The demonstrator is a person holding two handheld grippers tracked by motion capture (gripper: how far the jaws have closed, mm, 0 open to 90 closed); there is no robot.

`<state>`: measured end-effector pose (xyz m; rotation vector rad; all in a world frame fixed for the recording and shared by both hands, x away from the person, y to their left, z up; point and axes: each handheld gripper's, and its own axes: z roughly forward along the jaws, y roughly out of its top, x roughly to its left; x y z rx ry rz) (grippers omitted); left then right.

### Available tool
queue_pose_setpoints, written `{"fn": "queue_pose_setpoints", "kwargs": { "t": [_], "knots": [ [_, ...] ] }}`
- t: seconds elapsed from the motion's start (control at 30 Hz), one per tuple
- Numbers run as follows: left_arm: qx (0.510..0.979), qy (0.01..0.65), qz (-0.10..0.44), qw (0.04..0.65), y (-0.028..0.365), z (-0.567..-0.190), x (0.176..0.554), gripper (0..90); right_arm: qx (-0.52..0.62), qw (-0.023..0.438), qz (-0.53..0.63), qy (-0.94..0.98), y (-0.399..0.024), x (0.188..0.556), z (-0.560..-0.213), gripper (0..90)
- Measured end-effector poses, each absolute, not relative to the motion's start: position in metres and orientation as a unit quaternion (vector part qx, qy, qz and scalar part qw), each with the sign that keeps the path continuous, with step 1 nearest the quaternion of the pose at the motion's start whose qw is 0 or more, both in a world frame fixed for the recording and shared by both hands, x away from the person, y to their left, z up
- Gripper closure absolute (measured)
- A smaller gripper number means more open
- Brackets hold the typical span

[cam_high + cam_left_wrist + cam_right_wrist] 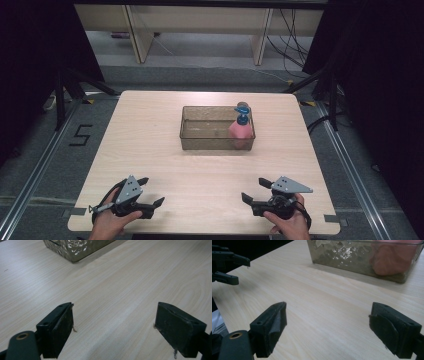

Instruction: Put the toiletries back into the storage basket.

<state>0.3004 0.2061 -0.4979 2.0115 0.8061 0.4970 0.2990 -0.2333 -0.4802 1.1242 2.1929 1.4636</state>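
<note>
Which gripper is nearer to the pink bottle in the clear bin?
Right. The right gripper sits almost straight below the pink bottle; the left gripper is farther, at the table's near-left corner.

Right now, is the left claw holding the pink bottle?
No, the left claw sits open and empty at the table's near edge, while the pink bottle stands inside the clear bin.

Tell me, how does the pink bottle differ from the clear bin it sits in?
The pink bottle is opaque and stands upright, taller than the rim; the clear bin is see-through, low and wide. The bottle fills just the bin's right end, while the rest of the bin looks bare. Both rest mid-table, away from either gripper.
</note>
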Motion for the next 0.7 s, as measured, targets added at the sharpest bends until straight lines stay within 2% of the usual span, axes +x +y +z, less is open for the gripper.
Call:
{"fn": "queue_pose_setpoints", "kwargs": {
  "t": [0.03,0.07,0.13,0.23,0.33,0.37,0.4,0.47,0.5,0.6,0.7],
  "knots": [
    [0.811,0.325,0.200,0.443,0.206,-0.498,0.300,14.8,0.398,0.125,0.508,0.753,-0.232,0.297,-0.481,15.6],
    [0.812,0.324,0.201,0.442,0.206,-0.498,0.300,14.8,0.388,0.136,0.503,0.760,-0.235,0.298,-0.481,15.5],
    [0.812,0.323,0.201,0.443,0.206,-0.498,0.301,14.7,0.400,0.124,0.497,0.760,-0.235,0.294,-0.481,15.5],
    [0.811,0.323,0.204,0.442,0.206,-0.498,0.300,14.8,0.390,0.143,0.497,0.762,-0.237,0.295,-0.483,15.5],
    [0.808,0.326,0.202,0.447,0.205,-0.498,0.300,14.7,0.396,0.130,0.495,0.762,-0.239,0.292,-0.483,15.5],
    [0.809,0.324,0.200,0.447,0.205,-0.498,0.300,14.7,0.384,0.145,0.494,0.766,-0.241,0.294,-0.484,15.6],
    [0.819,0.316,0.207,0.432,0.208,-0.497,0.301,14.7,0.395,0.130,0.495,0.763,-0.240,0.291,-0.484,15.6],
    [0.811,0.324,0.201,0.445,0.206,-0.498,0.300,14.8,0.398,0.131,0.491,0.764,-0.242,0.290,-0.484,15.6],
    [0.810,0.324,0.200,0.445,0.206,-0.498,0.300,14.7,0.387,0.146,0.490,0.767,-0.245,0.291,-0.485,15.6],
    [0.819,0.316,0.206,0.433,0.208,-0.497,0.301,14.8,0.388,0.145,0.494,0.764,-0.246,0.289,-0.485,15.6],
    [0.809,0.325,0.202,0.446,0.206,-0.498,0.300,14.8,0.389,0.134,0.498,0.763,-0.247,0.288,-0.486,15.6]
  ]
}}
